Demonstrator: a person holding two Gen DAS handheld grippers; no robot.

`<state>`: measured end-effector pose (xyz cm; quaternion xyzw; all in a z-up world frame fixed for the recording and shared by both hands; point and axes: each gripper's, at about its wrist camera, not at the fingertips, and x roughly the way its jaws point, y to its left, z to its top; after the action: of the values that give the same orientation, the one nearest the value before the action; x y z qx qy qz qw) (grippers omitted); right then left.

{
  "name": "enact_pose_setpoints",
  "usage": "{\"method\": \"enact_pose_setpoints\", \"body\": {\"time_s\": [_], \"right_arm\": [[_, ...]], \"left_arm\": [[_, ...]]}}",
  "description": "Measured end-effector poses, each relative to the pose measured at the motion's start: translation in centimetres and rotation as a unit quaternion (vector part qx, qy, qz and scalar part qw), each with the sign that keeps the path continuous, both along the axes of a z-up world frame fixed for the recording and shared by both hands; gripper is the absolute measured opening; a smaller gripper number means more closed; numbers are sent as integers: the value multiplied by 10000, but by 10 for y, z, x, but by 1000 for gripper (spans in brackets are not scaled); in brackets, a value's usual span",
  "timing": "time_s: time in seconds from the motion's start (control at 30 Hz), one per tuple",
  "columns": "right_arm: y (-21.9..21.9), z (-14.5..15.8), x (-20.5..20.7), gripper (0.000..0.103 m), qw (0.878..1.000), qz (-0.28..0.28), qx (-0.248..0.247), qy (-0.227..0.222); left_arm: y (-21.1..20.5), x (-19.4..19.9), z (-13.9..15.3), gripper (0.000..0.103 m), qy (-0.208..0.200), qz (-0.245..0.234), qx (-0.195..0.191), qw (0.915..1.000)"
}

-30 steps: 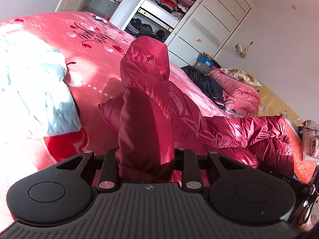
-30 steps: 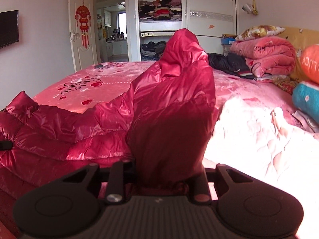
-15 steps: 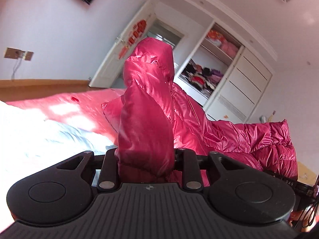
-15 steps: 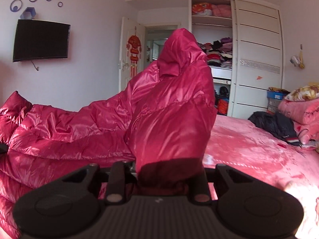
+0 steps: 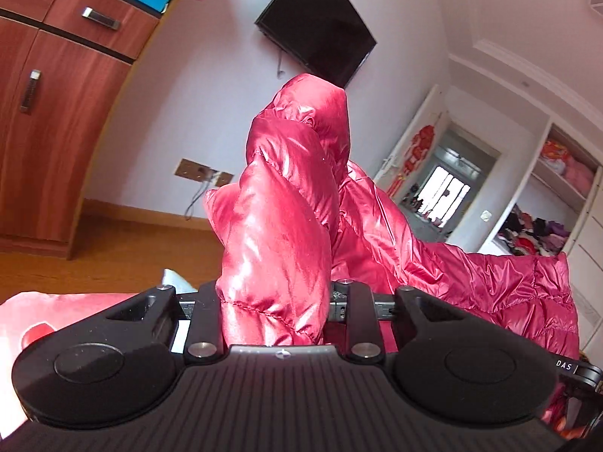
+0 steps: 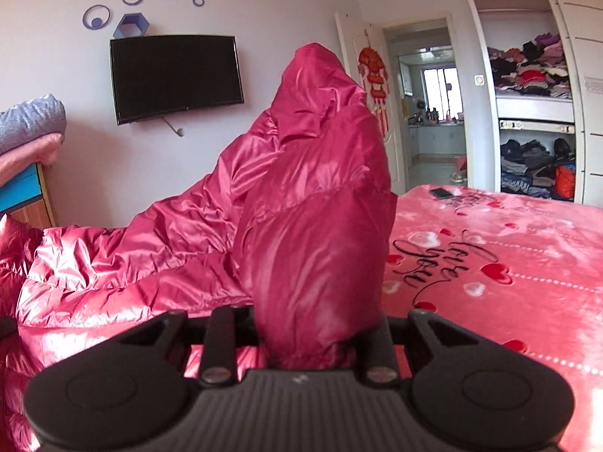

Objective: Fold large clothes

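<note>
A shiny red puffer jacket (image 5: 286, 218) is held up off the bed between both grippers. My left gripper (image 5: 277, 312) is shut on a bunched part of it, which stands up between the jaws and hides the fingertips. The rest of the jacket trails off to the right in the left wrist view. My right gripper (image 6: 305, 339) is shut on another bunched part of the jacket (image 6: 312, 233), and the jacket body drapes away to the left. The fingertips are hidden here too.
A pink bedspread (image 6: 508, 271) with hearts and black script lies to the right, with a dark phone (image 6: 441, 193) near its far edge. A wall TV (image 6: 175, 77), a wooden cabinet (image 5: 49, 105), an open wardrobe (image 6: 531, 113) and a doorway (image 6: 433, 113) surround the bed.
Both grippers have lifted and swung round with the jacket in them. The views have turned from the bed and wardrobe toward the TV wall and the wooden cabinet. Both grips are unchanged.
</note>
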<state>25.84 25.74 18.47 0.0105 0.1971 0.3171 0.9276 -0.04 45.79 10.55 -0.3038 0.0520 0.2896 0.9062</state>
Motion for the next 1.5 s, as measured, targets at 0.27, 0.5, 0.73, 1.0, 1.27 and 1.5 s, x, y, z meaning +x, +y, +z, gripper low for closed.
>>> {"method": "enact_pose_setpoints", "body": {"time_s": [0.27, 0.5, 0.73, 1.0, 1.27, 1.5], "right_arm": [[33, -54, 31, 28, 9962, -128, -635, 587], [42, -83, 32, 42, 9923, -333, -731, 942], [33, -95, 25, 78, 9883, -645, -535, 1275], [-22, -71, 8, 92, 9845, -1367, 3, 1096], [-74, -52, -54, 92, 9854, -1547, -11, 717], [-102, -50, -128, 92, 9861, -1483, -303, 678]], "left_arm": [[11, 24, -34, 43, 620, 203, -204, 9977], [32, 50, -40, 64, 955, 354, -205, 9946], [35, 40, -16, 79, 971, 604, -159, 9933], [14, 32, 25, 99, 1109, 1174, 615, 9850], [-49, 33, 54, 103, 1338, 714, 1350, 9792], [-117, 20, 50, 103, 1843, 149, 1605, 9696]]}}
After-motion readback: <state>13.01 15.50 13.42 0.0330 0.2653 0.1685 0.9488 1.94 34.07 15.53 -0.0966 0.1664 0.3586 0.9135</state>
